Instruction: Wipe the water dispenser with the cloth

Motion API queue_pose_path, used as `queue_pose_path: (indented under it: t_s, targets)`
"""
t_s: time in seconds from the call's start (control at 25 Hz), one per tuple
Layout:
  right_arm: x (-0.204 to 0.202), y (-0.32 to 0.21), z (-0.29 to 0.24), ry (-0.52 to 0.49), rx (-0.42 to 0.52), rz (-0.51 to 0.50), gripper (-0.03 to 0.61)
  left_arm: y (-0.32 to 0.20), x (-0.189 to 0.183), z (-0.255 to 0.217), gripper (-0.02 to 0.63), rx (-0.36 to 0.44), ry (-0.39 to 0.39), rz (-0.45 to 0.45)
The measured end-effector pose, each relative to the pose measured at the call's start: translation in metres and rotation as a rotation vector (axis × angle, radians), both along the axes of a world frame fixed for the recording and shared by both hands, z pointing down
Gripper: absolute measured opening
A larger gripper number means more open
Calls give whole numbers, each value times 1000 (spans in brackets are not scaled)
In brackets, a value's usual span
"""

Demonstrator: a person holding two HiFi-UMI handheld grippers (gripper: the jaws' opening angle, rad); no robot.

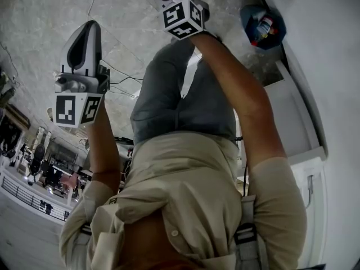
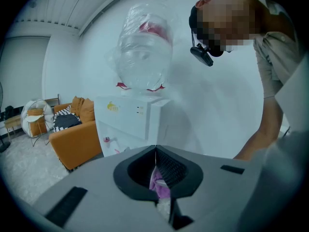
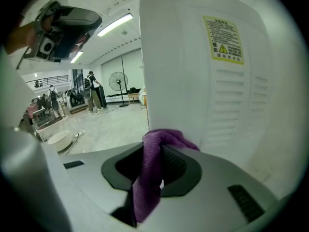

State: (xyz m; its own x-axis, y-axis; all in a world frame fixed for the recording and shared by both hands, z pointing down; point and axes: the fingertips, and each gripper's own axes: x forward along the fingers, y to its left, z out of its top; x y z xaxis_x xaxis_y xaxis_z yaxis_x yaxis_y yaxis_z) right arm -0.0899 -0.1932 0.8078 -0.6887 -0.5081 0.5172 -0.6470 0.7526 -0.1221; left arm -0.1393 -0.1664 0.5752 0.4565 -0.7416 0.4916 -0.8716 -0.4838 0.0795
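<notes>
I'm clamping the cloth [image 3: 149, 187] in my right hand-held gripper [image 3: 157, 148] beside the dispenser [image 3: 193, 81], aiming to be pressing it flat. My left hand-held gripper [image 2: 155, 150] is pinching a pink scrap [image 2: 158, 181].

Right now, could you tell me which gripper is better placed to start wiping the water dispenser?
Right. The right gripper holds the purple cloth close to the water dispenser. The left gripper, shut on a pinkish scrap, stands farther back from it.

orange sofa [image 2: 79, 134] — white wall [image 2: 222, 110] | marbled floor [image 1: 39, 21] | standing fan [image 3: 117, 83] — ceiling strip light [image 3: 114, 24]
</notes>
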Motion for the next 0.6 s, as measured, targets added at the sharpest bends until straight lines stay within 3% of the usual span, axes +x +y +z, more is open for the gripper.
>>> queue_pose_path:
  t_s: [0.16,0.28,0.44,0.6]
  targets:
    - [24,-17,25,51,-17,11,97,-1,0,4,19,-3,0,2]
    - [71,-60,43,109,-15,130,95,-4,-1,7,18,-2,1,6]
    - [136,-117,25,148,73,297,95,-4,-2,9,19,-1,-6,7]
    - [161,-133,23,130,75,380,95,-5,-2,13,20,1,-11,7]
